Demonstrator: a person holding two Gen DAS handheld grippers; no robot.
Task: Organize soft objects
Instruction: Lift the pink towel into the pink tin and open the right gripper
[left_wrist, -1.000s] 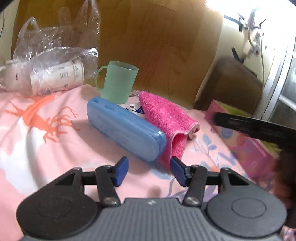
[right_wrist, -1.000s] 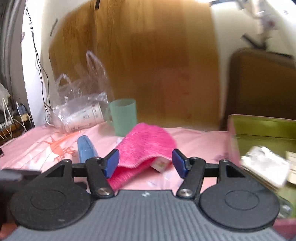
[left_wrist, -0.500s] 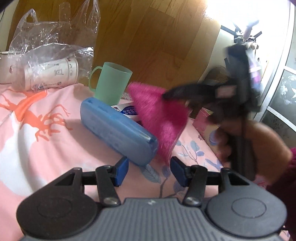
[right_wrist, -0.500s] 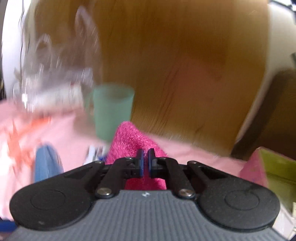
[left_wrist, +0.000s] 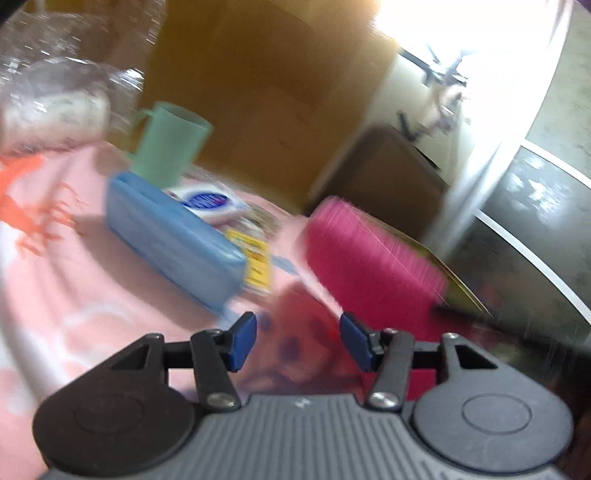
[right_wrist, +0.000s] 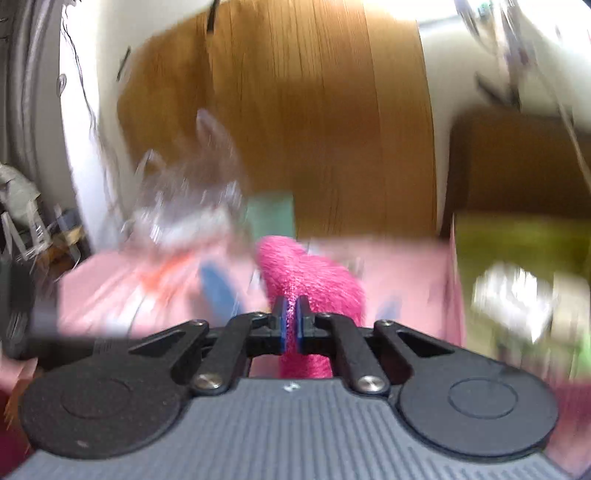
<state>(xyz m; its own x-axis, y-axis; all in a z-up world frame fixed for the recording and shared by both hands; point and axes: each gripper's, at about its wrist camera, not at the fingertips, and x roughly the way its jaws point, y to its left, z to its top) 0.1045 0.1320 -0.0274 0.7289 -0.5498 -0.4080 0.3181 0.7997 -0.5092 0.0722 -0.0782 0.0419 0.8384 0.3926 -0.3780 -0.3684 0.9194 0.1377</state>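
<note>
Pink fluffy terry cloth sits pinched in our closed right gripper; our left gripper gapes empty. A thin pinch could slip toward the green-lined box at 2 o'clock.

Two handheld grippers of the same build: left gripper and right gripper, each with a grey ribbed body across the near edge, marked by a small pale logo at the middle. On either side, a matte black round housing with an embossed circle, joined to black linkage arms with triangular cut-outs and pinned by silver screws. At the far ends, blue pads on black fingers.
</note>
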